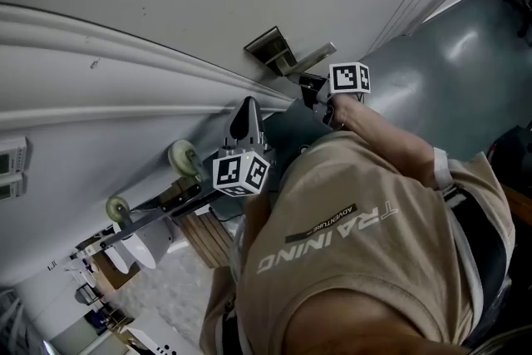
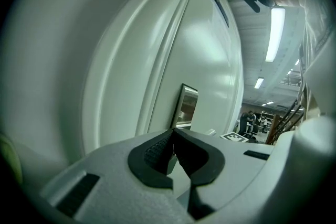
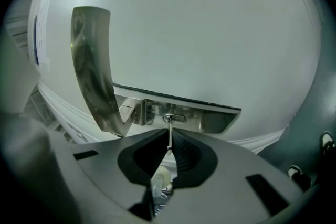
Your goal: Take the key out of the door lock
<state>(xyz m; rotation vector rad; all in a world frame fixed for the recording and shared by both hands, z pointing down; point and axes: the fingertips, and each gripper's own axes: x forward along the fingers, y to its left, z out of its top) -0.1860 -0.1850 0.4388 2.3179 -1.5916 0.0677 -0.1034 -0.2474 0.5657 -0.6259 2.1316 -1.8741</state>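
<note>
Jaws of right gripper [image 3: 169, 130] tight on key [image 3: 169, 137] in door lock [image 3: 175, 118]

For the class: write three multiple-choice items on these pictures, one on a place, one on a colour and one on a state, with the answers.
1. Where is the key? A in the lock; B on the floor; C on a table.
2. The door is: A red; B white; C black.
3. The left tool is: A wide open; B shut on a handle; C shut, empty.
Answers: 1A, it sticks from the lock, right tool shut on it; 2B, white panel; 3C, jaws meet on nothing.
</note>
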